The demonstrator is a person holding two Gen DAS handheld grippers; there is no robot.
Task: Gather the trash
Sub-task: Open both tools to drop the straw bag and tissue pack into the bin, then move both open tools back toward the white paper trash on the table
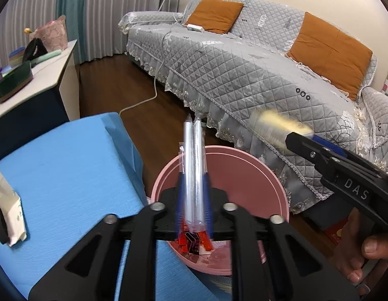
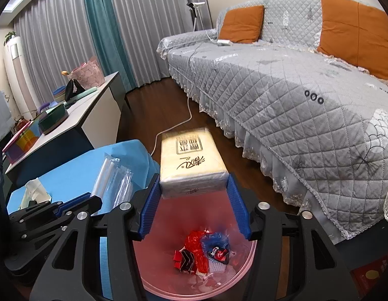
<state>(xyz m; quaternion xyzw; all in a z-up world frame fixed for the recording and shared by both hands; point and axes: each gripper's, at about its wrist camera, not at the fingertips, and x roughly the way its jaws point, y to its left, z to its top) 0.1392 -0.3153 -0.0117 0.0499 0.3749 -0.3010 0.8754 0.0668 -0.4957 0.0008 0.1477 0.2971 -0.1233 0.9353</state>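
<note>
Clear crinkled straw packet (image 1: 194,175), cream tissue pack (image 2: 192,163), pink bin (image 1: 256,175)

A clear plastic wrapper (image 1: 195,173) holding two long white tube-like pieces is standing nearly upright, pinched low between blue pads, its top leaning slightly away above the pink bin (image 1: 246,175). The bin — round, smooth-walled, open at the top — is sitting on the dark wood floor just beside the blue-covered table (image 1: 68,165). Crumpled wrappers (image 2: 204,253) in red, blue and black are lying on the bin's bottom, mixed with pale scraps. A cream-coloured soft tissue pack (image 2: 191,160) with printed characters is being held lengthwise and level above the bin's far rim — its near end is gripped on both sides.
</note>
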